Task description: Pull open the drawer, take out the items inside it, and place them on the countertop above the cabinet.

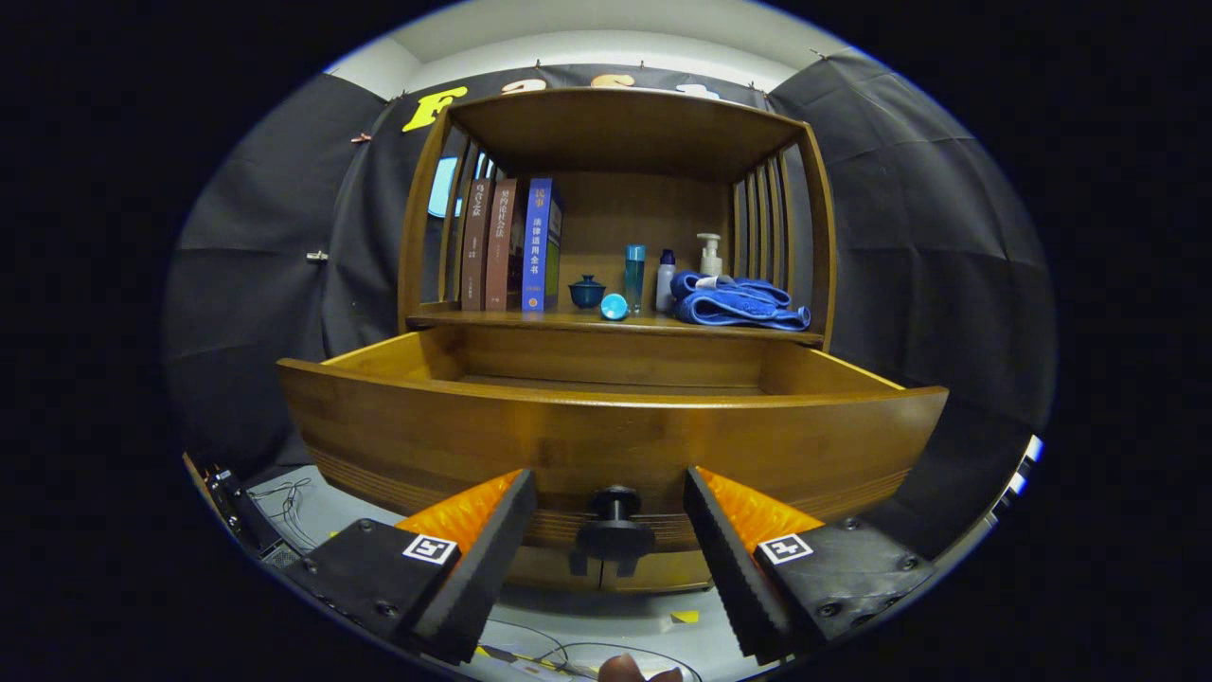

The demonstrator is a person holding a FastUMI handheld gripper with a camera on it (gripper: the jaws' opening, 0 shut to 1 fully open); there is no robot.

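Behind the tall curved front of the pulled-out wooden drawer, at the centre of the frame, most of the drawer's floor is hidden; only a thin strip of bare wood at the back of it shows, and I cannot tell whether anything lies inside. Below the drawer the front of the wooden cabinet is largely covered by the tongs. At the bottom edge a small rounded pinkish shape is cut off and cannot be identified, and loose cables on the grey floor at lower left are hard to make out.

On the wooden counter above the drawer stand three upright books, two brown and one blue; their spines carry printed characters too small to read. To their right sit a small dark blue lidded cup, a round light blue disc, a tall teal bottle, a small white bottle with a blue cap, a white pump bottle and a folded blue towel.

The black-and-orange tongs are spread wide at the bottom centre, each finger bearing a square black-and-white marker. The drawer's black round knob sits between the fingers, touched by neither.
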